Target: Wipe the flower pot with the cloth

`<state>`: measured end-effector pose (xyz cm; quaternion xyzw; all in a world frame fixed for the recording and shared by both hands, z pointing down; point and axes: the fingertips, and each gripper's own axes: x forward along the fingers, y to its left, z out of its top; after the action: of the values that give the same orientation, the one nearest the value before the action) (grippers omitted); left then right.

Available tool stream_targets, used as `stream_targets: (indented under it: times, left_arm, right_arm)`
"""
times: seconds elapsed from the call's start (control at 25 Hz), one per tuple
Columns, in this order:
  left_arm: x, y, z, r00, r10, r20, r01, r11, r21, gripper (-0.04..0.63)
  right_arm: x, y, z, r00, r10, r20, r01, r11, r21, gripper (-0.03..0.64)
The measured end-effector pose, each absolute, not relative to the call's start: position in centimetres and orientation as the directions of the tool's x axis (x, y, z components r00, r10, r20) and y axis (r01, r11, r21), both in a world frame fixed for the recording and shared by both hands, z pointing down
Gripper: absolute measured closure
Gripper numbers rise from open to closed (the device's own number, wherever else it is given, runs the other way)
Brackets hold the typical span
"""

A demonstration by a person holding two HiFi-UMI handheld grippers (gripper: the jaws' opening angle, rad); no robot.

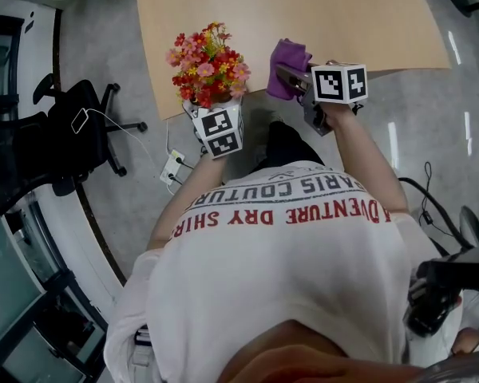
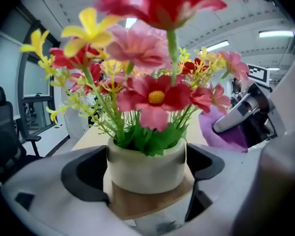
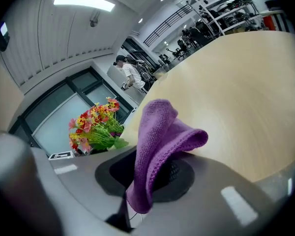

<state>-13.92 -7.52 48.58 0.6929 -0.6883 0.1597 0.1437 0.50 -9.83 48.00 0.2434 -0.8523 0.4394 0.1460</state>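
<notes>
Fingers [image 2: 86,173] of the left gripper [image 2: 146,181] clamp the white flower pot [image 2: 145,166] at the tabletop's [image 1: 303,14] near left corner. Just beside it at the near edge, the right gripper's [image 3: 142,181] fingers [image 3: 184,176] pinch the purple cloth [image 3: 160,132].

Upper centre of the head view: your flower pot [image 1: 212,99] stands at the surface's [image 1: 303,6] near edge, with the cloth [image 1: 287,64] just right of it.

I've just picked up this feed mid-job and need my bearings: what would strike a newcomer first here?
The bright red, pink and yellow flowers in the white flower pot, which the left gripper grips at the near edge of the wooden table. Just to their right, a purple cloth is pinched in the right gripper.
</notes>
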Motion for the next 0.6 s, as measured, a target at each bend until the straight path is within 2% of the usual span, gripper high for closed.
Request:
stream_targets:
  times: [0.32,0.6]
  left_arm:
    - [-13.5,-7.2,48.7,0.076,-0.908,0.413,-0.995,-0.096,-0.028,0.101]
    - [-12.6,-7.0,48.3,0.311,-0.873,0.376,-0.938,-0.345,-0.025,0.101]
  right_arm:
    - [0.5,-9.5,47.6,-0.849,-0.282,0.447,-0.527,0.503,-0.685,0.581]
    - [-1.5,-8.9,46.7,-0.884,-0.211,0.417,-0.46,0.548,-0.699,0.581]
